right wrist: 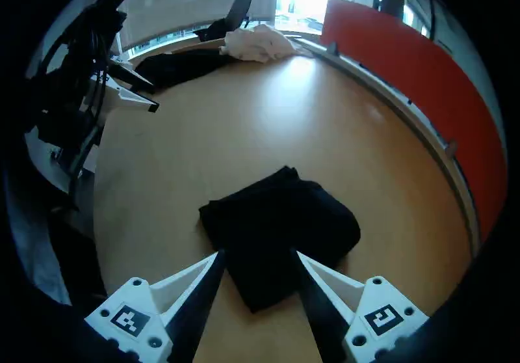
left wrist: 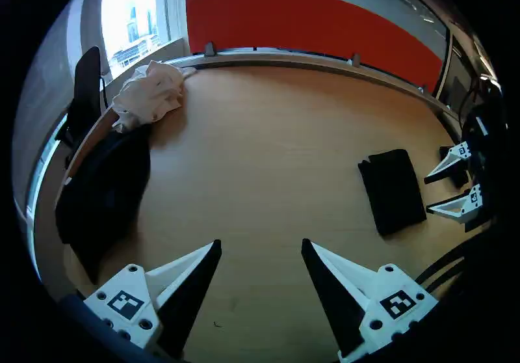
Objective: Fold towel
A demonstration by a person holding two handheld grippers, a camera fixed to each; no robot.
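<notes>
The black towel [right wrist: 279, 229] lies folded on the wooden table [right wrist: 195, 148]. The right gripper [right wrist: 259, 254] hovers at the towel's near edge, fingers spread and gripping nothing. The left gripper [left wrist: 260, 242] is well apart from the towel, likewise splayed and empty. Far beyond the towel, a white cloth heap [left wrist: 149, 93] rests against a dark garment [left wrist: 104, 194].

Your towel [right wrist: 279, 226] lies on the table [right wrist: 260, 122], just ahead of your right gripper [right wrist: 258, 254]. A cloth heap [left wrist: 148, 93] sits at the far corner, a garment [left wrist: 107, 187] beside it, and a partition [left wrist: 305, 28] stands along the far edge.
</notes>
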